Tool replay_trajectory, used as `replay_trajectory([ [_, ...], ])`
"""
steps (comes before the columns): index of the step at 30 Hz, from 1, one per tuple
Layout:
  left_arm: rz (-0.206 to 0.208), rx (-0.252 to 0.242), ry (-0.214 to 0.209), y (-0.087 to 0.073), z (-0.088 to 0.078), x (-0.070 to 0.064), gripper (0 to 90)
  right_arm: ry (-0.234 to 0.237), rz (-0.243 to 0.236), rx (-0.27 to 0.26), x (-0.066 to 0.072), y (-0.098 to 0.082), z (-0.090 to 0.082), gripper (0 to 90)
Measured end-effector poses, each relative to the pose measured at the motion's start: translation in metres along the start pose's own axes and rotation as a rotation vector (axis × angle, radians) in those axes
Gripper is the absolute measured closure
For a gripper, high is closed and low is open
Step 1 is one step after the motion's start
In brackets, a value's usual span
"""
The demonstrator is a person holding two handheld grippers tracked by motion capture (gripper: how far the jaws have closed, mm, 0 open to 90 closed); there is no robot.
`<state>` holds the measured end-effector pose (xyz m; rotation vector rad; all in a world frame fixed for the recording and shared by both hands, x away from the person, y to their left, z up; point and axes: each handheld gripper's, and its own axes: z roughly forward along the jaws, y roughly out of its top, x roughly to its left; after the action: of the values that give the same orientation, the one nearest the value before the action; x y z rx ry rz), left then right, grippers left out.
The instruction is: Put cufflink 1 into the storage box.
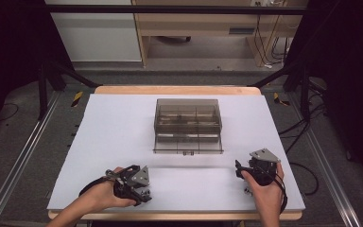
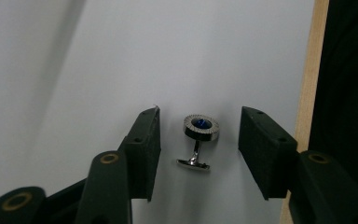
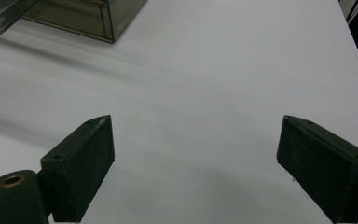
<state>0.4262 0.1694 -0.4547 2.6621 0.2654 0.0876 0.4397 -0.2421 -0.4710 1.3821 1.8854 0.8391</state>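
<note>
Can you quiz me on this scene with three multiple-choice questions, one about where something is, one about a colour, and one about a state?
1. Where is the cufflink relative to the left tool?
A. Between its two open jaws, on the white table surface
B. Inside the clear box
C. Clamped tight in the jaws

2. What colour is the centre of the cufflink's round face?
A. Red
B. Blue
C. Green

3. What state is the right tool in?
A. Shut on the cufflink
B. Shut on nothing
C. Open, with nothing between its jaws

Answers: 
1 A, the left gripper view shows gaps between each jaw and the cufflink as it lies on the table. 
2 B, a blue inset sits within the silver ribbed rim. 
3 C, the right gripper view shows the jaws wide apart over bare white surface, with the clear box farther off.
</note>
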Motion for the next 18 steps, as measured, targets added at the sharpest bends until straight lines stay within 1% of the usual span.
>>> replay_trajectory([
  [2, 0.002, 0.002, 0.0, 0.0009, 0.0001, 0.0001, 52.3, 0.001, 0.002, 0.0, 0.0003, 0.0002, -0.0005, 11.5],
  [9, -0.008, 0.0, 0.005, 0.0004, -0.001, 0.0001, 68.3, 0.008, -0.001, 0.0, 0.0015, 0.0, -0.0005, 11.5],
  [11, -0.013, -0.003, 0.001, 0.0002, -0.0016, 0.0006, 72.5, 0.007, -0.005, 0.001, 0.0018, 0.0002, -0.0003, 11.5],
  [13, -0.023, -0.007, 0.001, 0.0004, -0.0012, 0.0007, 72.6, 0.006, -0.008, 0.002, 0.0017, 0.0001, -0.0003, 11.4],
  [15, -0.021, -0.005, 0.006, 0.0011, -0.0015, 0.0007, 72.7, 0.008, -0.001, 0.001, 0.0013, -0.0001, -0.0007, 11.3],
  [17, -0.022, -0.011, 0.011, 0.0027, -0.003, 0.0005, 72.7, 0.001, -0.003, -0.001, -0.0006, -0.0005, -0.0015, 11.3],
  [18, -0.023, -0.017, 0.013, 0.0034, -0.0034, 0.0005, 72.7, 0.0, 0.004, -0.003, -0.0013, -0.001, -0.0021, 11.3],
])
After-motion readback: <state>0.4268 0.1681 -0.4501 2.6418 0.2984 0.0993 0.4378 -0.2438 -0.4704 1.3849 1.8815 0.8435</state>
